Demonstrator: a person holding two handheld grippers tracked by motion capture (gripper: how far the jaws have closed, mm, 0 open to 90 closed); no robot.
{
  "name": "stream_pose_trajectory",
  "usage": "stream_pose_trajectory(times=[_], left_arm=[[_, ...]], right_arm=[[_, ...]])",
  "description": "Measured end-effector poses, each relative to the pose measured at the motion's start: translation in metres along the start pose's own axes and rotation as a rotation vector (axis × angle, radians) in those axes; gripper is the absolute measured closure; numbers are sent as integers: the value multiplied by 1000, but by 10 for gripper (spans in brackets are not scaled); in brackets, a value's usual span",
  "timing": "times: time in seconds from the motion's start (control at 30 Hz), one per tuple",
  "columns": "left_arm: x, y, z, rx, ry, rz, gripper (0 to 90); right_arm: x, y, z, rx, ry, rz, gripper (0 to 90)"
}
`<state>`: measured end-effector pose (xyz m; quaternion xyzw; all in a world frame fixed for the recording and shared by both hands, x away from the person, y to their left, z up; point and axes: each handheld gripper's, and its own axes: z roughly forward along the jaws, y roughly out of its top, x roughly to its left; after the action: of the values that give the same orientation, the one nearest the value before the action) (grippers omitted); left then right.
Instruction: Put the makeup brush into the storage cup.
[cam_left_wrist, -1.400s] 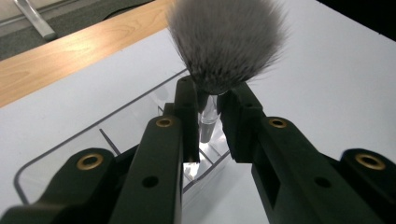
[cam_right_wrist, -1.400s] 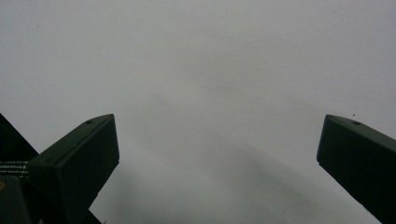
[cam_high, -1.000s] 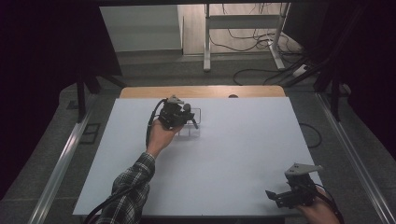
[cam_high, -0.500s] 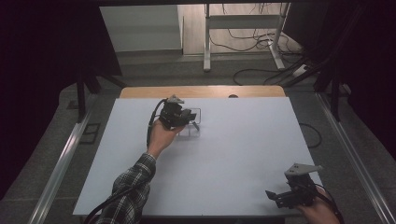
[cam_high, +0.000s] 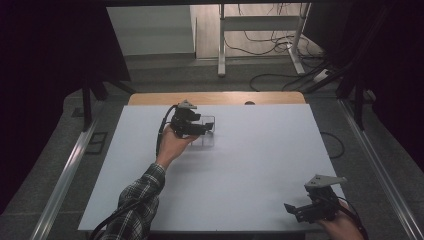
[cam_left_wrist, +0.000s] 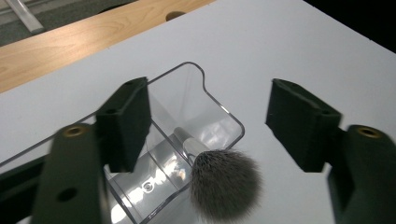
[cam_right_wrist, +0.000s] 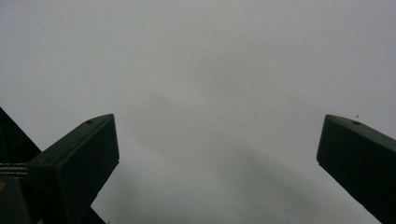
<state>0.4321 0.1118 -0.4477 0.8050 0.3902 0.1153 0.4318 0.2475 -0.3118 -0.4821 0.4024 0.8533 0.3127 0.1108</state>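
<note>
A white table (cam_high: 250, 165) stands on grey floor (cam_high: 165, 75). A clear tray (cam_left_wrist: 187, 121) holds a brush (cam_left_wrist: 224, 184). Left gripper (cam_left_wrist: 208, 123) jaws have just been opening, released around it; right gripper (cam_right_wrist: 217, 154) gapes, holding nothing.

No lettering, label, brand mark, number or sign can be read anywhere in these views: the white bench (cam_high: 250, 160) is unmarked, and the clear plastic tray (cam_left_wrist: 187, 116) and the brush (cam_left_wrist: 226, 184) lying in it at the lower centre of the left gripper view carry no legible print.
</note>
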Motion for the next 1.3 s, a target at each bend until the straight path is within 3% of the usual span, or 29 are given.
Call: stream_pose_trajectory(times=[0.2, 0.37, 0.8, 1.3], left_arm=[[-1, 1, -3, 7, 7, 29, 98], [-3, 2, -5, 18, 16, 48, 55], [-5, -2, -13, 32, 55, 111, 15], [-11, -4, -23, 26, 43, 140, 4]], right_arm=[[0, 0, 0, -5, 2, 2, 0], [0, -1, 1, -8, 7, 4, 0], [2, 0, 1, -41, 16, 20, 0], [1, 1, 0, -75, 18, 29, 0]])
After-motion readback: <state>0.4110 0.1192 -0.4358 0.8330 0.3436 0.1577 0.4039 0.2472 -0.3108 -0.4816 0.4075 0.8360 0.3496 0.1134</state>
